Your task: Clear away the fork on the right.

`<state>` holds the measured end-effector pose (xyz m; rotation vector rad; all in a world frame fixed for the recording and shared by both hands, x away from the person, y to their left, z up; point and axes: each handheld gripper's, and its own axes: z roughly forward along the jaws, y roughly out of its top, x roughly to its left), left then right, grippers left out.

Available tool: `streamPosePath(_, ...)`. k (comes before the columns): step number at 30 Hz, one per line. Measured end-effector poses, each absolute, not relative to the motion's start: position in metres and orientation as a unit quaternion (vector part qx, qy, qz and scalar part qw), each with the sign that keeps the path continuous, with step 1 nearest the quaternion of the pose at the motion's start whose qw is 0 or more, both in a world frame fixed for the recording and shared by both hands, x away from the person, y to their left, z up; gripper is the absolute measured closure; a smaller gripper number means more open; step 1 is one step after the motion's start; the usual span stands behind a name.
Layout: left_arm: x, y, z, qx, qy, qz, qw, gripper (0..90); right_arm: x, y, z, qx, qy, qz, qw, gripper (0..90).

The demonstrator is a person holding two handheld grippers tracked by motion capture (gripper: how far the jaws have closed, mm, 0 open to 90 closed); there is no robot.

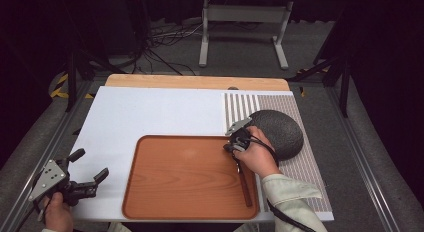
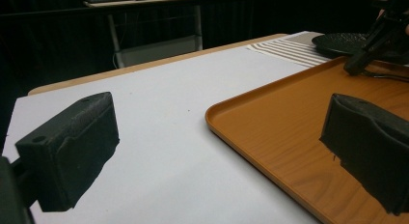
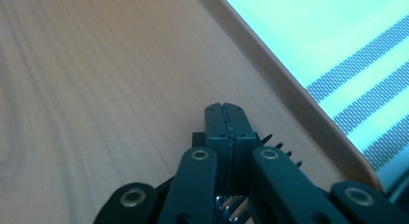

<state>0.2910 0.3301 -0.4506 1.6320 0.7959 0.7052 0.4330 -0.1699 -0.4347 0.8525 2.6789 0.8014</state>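
Note:
An orange-brown wooden tray (image 1: 175, 182) lies on the white board near the front edge. My right gripper (image 1: 229, 148) is down at the tray's far right corner, jaws shut pad to pad (image 3: 226, 118). Fork tines (image 3: 282, 149) peek out just right of the jaws, low over the tray floor (image 3: 96, 89). A dark brown handle (image 1: 245, 184) runs back from under the hand along the tray's right side. Whether the pads pinch the fork I cannot tell. My left gripper (image 1: 92, 163) rests at the board's front left, open and with nothing between its jaws (image 2: 222, 149), facing the tray (image 2: 270, 127).
A dark round plate (image 1: 280, 132) sits on a striped placemat (image 1: 240, 104) right of the tray, just behind my right hand. The white board (image 1: 140, 117) stretches to the left and back. Beyond the table stand a desk frame and cables on the floor.

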Motion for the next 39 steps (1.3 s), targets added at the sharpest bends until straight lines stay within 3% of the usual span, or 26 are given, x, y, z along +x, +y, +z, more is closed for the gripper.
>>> streamPosePath(26, 0.292, 0.329, -0.451, 0.695, 0.339, 0.296, 0.56, 0.8, 0.431, -0.192, -0.424, 0.316, 0.898, 0.277, 0.129, 90.0)
streamPosePath(30, 0.292, 0.329, -0.452, 0.693, 0.339, 0.297, 0.562, 0.8, 0.428, -0.191, -0.414, 0.313, 0.891, 0.302, 0.134, 74.0)
streamPosePath(33, 0.292, 0.329, -0.451, 0.695, 0.339, 0.296, 0.561, 0.8, 0.425, -0.191, -0.405, 0.322, 0.876, 0.332, 0.139, 52.0)
streamPosePath(34, 0.292, 0.329, -0.451, 0.695, 0.339, 0.296, 0.561, 0.8, 0.424, -0.19, -0.402, 0.323, 0.872, 0.337, 0.145, 40.5)
streamPosePath(35, 0.292, 0.329, -0.451, 0.694, 0.339, 0.297, 0.562, 0.8, 0.424, -0.19, -0.402, 0.323, 0.872, 0.337, 0.145, 40.5)
streamPosePath(37, 0.292, 0.329, -0.451, 0.694, 0.339, 0.296, 0.562, 0.8, 0.419, -0.192, -0.395, 0.324, 0.864, 0.356, 0.147, 27.4)
streamPosePath(39, 0.292, 0.329, -0.451, 0.694, 0.339, 0.296, 0.562, 0.8, 0.415, -0.194, -0.391, 0.313, 0.865, 0.36, 0.155, 23.1)
